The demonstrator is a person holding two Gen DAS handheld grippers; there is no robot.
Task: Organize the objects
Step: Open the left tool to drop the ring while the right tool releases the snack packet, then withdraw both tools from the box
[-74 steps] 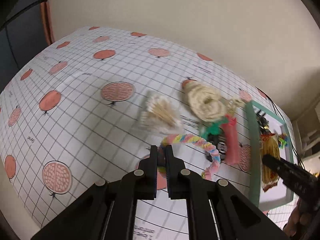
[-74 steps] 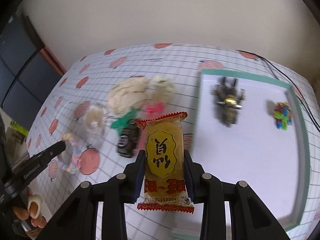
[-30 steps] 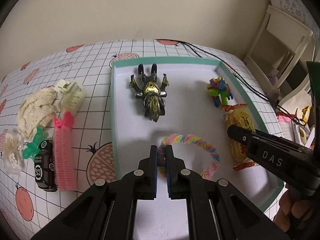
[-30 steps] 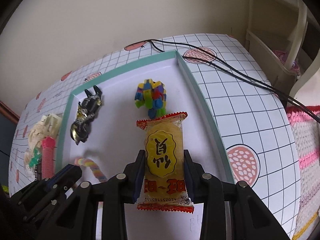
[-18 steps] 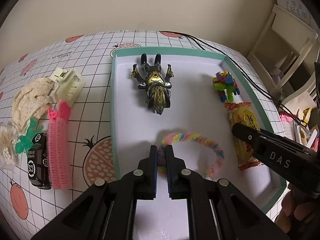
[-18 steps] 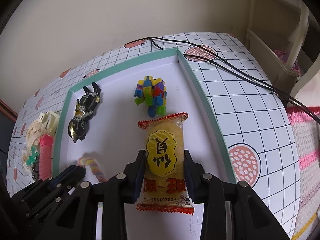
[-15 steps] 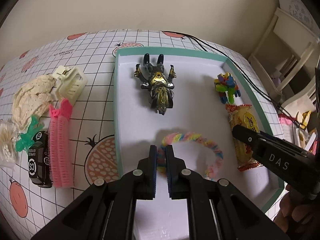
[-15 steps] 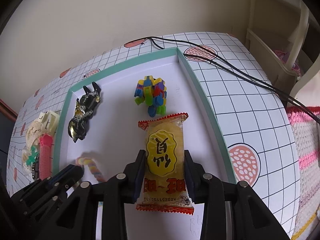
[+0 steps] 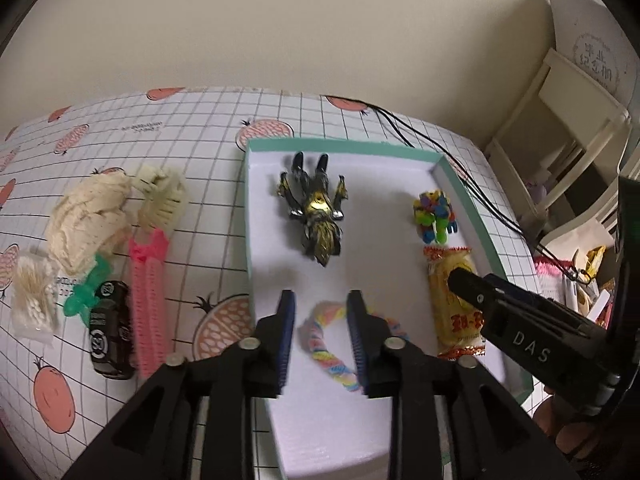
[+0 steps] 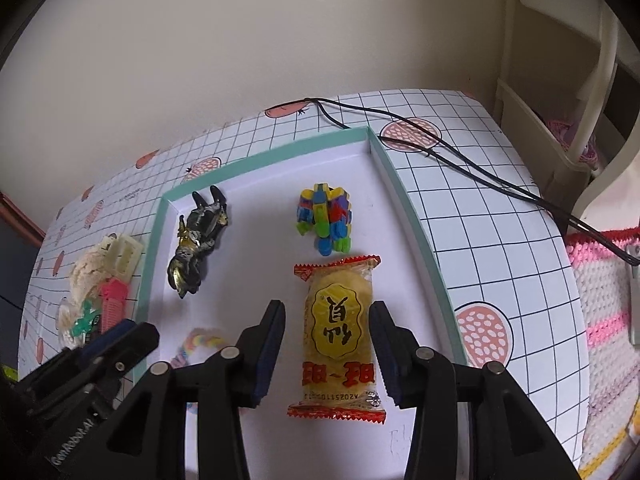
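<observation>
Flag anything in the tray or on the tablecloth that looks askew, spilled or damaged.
Nothing stands out. In the tray, the figure, block toy, snack packet and rainbow ring lie apart and look intact. Two black cables trail across the tablecloth beside it, touching nothing.

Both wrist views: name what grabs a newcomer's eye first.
The yellow snack packet lies between the open right gripper fingers on the teal-rimmed tray. The dark-and-gold figure lies near the tray's far end, and the pastel rope ring sits under the open left gripper.

snack packet point(image 10: 339, 332): glossy crinkled plastic film | rope ring point(image 9: 329, 339): fuzzy twisted cloth | tray point(image 9: 256, 208): matt white floor
</observation>
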